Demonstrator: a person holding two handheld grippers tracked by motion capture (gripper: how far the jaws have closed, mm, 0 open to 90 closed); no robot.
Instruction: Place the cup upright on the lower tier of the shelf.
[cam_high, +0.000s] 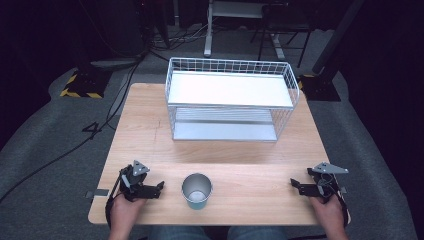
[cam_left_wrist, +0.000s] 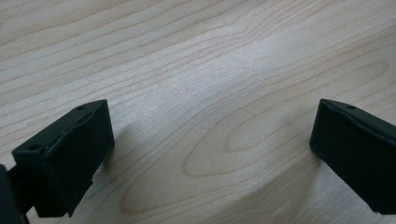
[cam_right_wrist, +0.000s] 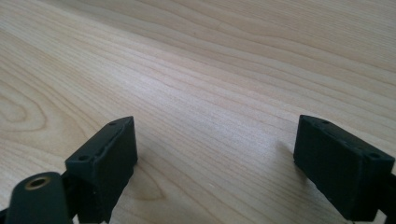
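A metal cup (cam_high: 196, 190) with a teal outside stands upright near the front edge of the wooden table (cam_high: 150, 145). My left gripper (cam_high: 159, 189) rests on the table just left of the cup, jaws pointing toward it. In the left gripper view the left gripper (cam_left_wrist: 212, 135) is open, with bare wood between its fingers (cam_left_wrist: 74, 149). My right gripper (cam_high: 295, 186) lies at the front right, well apart from the cup. In the right gripper view the right gripper (cam_right_wrist: 217, 154) is open over bare wood.
A white wire basket rack (cam_high: 230, 100) with a flat upper shelf and a lower shelf stands at the back middle of the table. Dark floor, cables and chair legs lie beyond the table's far edge.
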